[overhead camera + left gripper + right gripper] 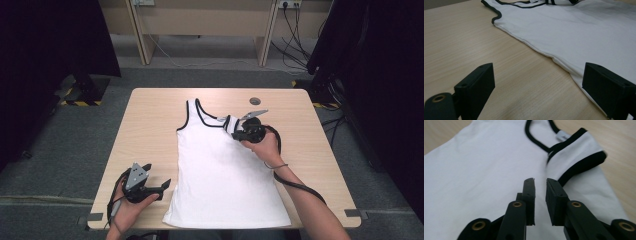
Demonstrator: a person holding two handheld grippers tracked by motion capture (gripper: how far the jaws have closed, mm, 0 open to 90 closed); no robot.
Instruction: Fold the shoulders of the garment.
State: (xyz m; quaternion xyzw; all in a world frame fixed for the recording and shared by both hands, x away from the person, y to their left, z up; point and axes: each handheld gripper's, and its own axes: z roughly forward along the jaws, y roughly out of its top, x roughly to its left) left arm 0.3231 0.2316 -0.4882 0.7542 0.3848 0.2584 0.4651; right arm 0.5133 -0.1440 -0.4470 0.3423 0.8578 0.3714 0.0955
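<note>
From where I stand this looks like the folding of the white sleeveless cotton top with black trim [225, 165], with the first fold just laid at its right shoulder. Going left to right with the top as my mark: the left gripper [162, 186] rests on the pale wooden table [145, 130] just beside the top's lower left hem, its jaws wide apart with nothing between them, bare wood and the hem edge [544, 52] lying ahead. The top itself lies flat, centred on the table, neck away from the person, smooth through the body, the left strap [190, 112] still straight. At its upper right, the right strap [579, 157] is doubled over inward onto the chest, its black binding curling up rather than lying flat. The right gripper [540, 182] hovers over the cloth just short of that folded strap, jaws a narrow gap apart and holding nothing. I judge the next move calls for pressing that flap flat or regripping it, while the left gripper takes up the near hem.
</note>
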